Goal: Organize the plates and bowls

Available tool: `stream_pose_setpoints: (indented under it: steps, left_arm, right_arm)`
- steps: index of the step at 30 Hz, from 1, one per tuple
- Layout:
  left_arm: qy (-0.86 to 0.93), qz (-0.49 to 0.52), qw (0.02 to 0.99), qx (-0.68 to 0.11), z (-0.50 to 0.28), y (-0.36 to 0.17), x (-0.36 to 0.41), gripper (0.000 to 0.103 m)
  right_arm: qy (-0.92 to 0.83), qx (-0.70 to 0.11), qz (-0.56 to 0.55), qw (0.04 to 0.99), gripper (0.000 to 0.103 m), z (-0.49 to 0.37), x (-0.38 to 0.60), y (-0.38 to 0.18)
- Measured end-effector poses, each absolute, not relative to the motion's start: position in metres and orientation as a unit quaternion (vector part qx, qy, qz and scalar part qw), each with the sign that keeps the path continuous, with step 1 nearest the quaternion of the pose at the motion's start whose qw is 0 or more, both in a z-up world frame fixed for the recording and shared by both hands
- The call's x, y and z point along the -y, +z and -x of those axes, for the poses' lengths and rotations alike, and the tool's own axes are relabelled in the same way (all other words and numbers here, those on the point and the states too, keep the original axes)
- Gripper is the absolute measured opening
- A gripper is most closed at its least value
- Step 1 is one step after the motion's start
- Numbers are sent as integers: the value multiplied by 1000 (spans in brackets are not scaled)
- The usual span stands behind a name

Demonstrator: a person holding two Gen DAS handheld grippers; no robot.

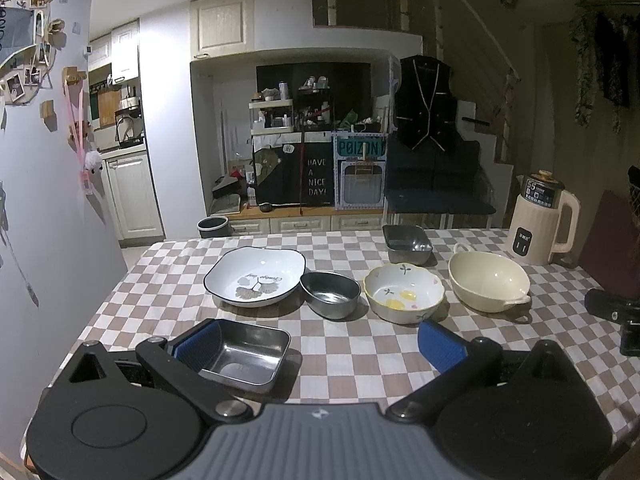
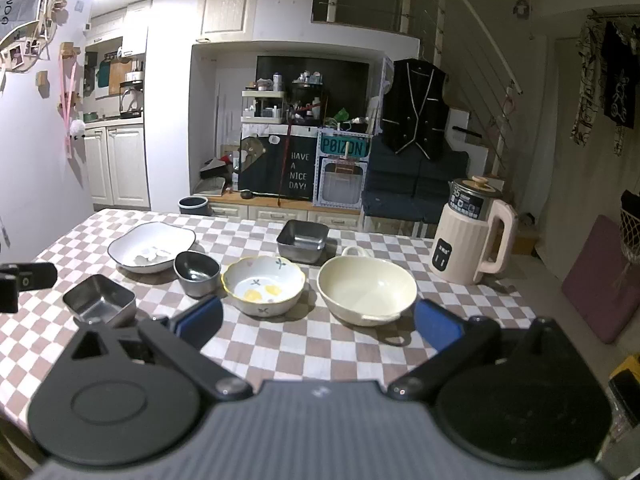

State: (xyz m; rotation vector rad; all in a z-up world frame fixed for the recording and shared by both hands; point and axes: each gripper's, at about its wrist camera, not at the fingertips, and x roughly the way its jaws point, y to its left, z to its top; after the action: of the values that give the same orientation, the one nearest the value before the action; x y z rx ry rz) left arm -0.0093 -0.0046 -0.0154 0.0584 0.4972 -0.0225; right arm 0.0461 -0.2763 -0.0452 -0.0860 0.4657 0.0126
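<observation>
Seen from the left wrist, the left gripper (image 1: 320, 344) gapes wide, empty, above the table (image 1: 340, 344); a steel tray (image 1: 244, 354) sits at 9 o'clock, perhaps touching its finger. Then plate (image 1: 256, 276), steel bowl (image 1: 330, 294), flowered bowl (image 1: 404, 294), cream bowl (image 1: 488, 280), another tray (image 1: 408, 243) at 12 o'clock. The right gripper (image 2: 320, 322) is equally wide, empty.

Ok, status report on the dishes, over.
Left hand-held gripper open, right hand-held gripper open, both empty. Six dishes sit apart on the table, none stacked. Nearest the left: steel tray. Nothing blocking.
</observation>
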Motion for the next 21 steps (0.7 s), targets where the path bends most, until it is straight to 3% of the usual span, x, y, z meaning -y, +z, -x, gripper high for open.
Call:
stream_pose_setpoints:
  steps: [21]
  left_arm:
    - [-7,-19,965,-262,-4,-15,-8,103]
  right_arm:
    - [3,-251,43,967,103,-61,273,-50]
